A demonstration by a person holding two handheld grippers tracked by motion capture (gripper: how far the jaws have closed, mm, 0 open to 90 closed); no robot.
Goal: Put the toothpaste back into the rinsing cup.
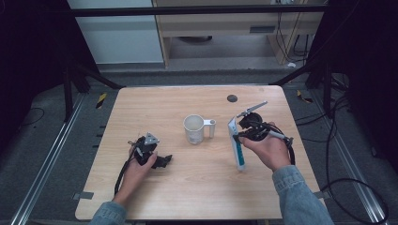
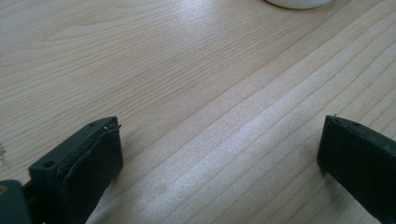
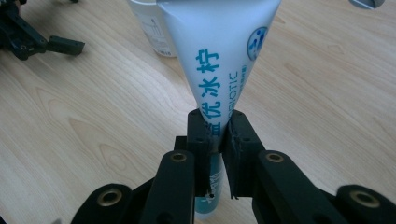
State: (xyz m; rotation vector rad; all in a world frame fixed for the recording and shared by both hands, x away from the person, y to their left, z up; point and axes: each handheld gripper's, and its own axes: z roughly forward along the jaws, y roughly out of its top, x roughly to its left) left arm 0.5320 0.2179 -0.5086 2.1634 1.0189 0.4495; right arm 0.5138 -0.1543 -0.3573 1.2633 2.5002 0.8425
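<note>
Two black jaws of the right gripper (image 3: 215,133) pinch a white toothpaste tube (image 3: 219,51) near its cap end, holding it clear of the table (image 1: 197,187), probably for dropping into the white mug (image 1: 194,129) just beside it. The left gripper (image 2: 219,154) rests spread and empty on the wood, leaving that path free.

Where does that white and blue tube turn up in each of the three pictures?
High view: the tube stands right of centre, upright, held by the right gripper.
Left gripper view: not in it.
Right gripper view: it rises up the middle, pinched between the fingers.
Shared landmark: the white mug, left of the tube from above, behind the tube in the right gripper view, at the top edge in the left gripper view.
</note>
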